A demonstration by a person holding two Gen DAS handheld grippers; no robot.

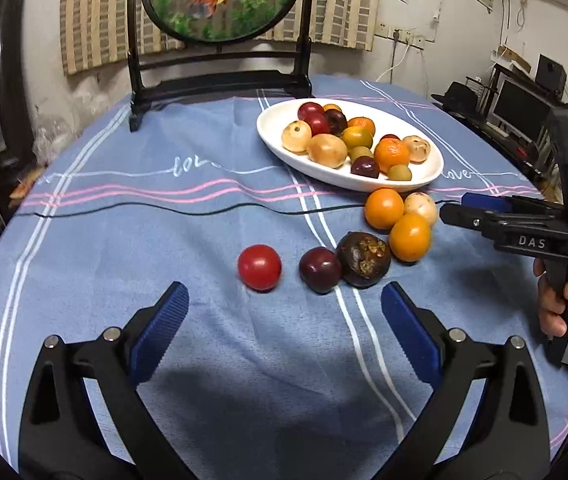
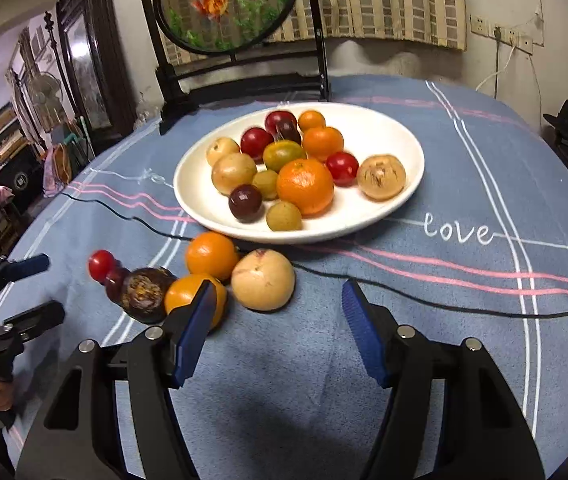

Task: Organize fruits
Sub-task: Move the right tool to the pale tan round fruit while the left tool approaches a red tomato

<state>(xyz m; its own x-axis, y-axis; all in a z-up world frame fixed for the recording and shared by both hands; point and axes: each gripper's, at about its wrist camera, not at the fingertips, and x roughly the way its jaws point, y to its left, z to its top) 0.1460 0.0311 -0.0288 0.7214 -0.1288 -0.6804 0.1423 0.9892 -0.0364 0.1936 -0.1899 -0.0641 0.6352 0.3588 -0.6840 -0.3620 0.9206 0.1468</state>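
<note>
- Left gripper (image 1: 284,312) nearest, blue pads spread wide, gripping nothing, low over the blue striped tablecloth (image 1: 123,240).
- Just past its fingertips, on the cloth: red cherry tomato (image 1: 259,267), apart from dark plum (image 1: 320,269); plum touching a brown-black mangosteen (image 1: 363,253), scarred top facing up.
- Beyond the mangosteen, a tight cluster: near orange fruit (image 1: 410,237), far orange fruit (image 1: 384,208), pale tan fruit (image 1: 420,208), all touching one another.
- Right gripper (image 2: 277,300) released, pads wide apart, nothing held; left pad in front of the near orange fruit, pale tan fruit just ahead between the fingers. Contact with either fruit not determinable.
- Seen from the left wrist view: right gripper entering from the right edge, tip close to the pale tan fruit, hand (image 1: 564,312) on the handle.
- Thin black cable (image 1: 163,208) across the cloth, passing in front of the plate.
- White oval plate (image 2: 364,120) behind the cluster, heaped with mandarins, red and dark plums, green and tan fruits.
- Farthest back: black wooden stand (image 1: 219,76) with round goldfish panel, striped curtain (image 1: 344,0) on the wall.
</note>
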